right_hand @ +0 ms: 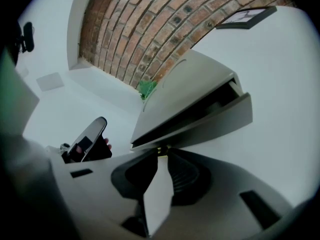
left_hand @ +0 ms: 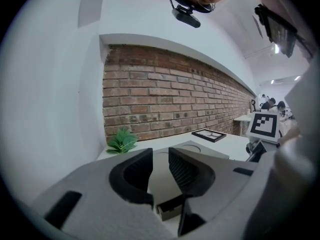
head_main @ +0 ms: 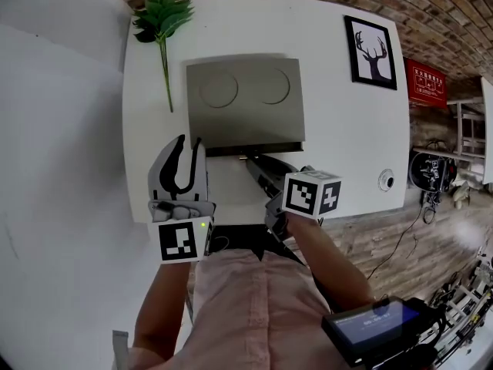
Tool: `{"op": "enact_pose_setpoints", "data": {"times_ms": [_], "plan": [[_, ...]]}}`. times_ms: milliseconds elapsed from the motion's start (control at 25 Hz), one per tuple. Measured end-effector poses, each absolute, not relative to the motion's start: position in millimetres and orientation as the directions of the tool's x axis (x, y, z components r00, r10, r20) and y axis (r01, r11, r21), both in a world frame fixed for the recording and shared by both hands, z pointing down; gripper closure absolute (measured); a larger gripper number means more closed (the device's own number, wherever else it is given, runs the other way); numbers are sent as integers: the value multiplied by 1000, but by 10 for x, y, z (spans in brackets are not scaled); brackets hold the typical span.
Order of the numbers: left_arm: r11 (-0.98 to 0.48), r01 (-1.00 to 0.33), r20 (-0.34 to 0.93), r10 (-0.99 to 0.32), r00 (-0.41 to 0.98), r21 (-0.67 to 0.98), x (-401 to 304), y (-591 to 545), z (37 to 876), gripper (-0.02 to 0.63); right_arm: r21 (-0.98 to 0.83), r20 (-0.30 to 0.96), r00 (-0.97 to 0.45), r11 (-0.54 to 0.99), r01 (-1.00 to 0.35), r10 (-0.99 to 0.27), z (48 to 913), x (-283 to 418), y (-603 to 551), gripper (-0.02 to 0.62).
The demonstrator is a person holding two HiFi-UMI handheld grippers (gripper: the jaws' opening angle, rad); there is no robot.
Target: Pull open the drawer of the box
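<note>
A flat grey box point(head_main: 245, 102) with two round recesses in its top lies in the middle of the white table point(head_main: 347, 145). Its drawer front point(head_main: 254, 149) faces me and stands slightly out, with a dark gap above it point(right_hand: 210, 126). My right gripper point(head_main: 250, 159) reaches to the middle of that front. Its jaw tips point(right_hand: 161, 156) are shut on the small handle point(right_hand: 160, 149). My left gripper point(head_main: 189, 146) hovers by the box's near left corner, open, with nothing between its fingers point(left_hand: 160, 156).
A green plant sprig point(head_main: 163, 21) lies at the far left of the table and a framed deer picture point(head_main: 372, 52) at the far right. A small round white object point(head_main: 385, 179) sits near the right front edge. A brick wall runs behind the table.
</note>
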State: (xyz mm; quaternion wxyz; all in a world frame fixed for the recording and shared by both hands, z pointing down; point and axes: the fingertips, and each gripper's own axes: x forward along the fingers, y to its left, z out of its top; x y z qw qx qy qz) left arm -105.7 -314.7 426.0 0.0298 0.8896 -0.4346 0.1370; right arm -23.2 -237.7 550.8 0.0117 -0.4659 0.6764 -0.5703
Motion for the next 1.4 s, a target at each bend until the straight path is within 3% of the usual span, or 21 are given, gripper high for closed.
{"op": "enact_pose_setpoints", "data": {"times_ms": [1400], "plan": [[-572, -808, 196, -816, 544, -140, -1322, -2678, 3963, 500, -782, 525, -589, -76, -618, -614, 5550, -410, -1722, 531]]}}
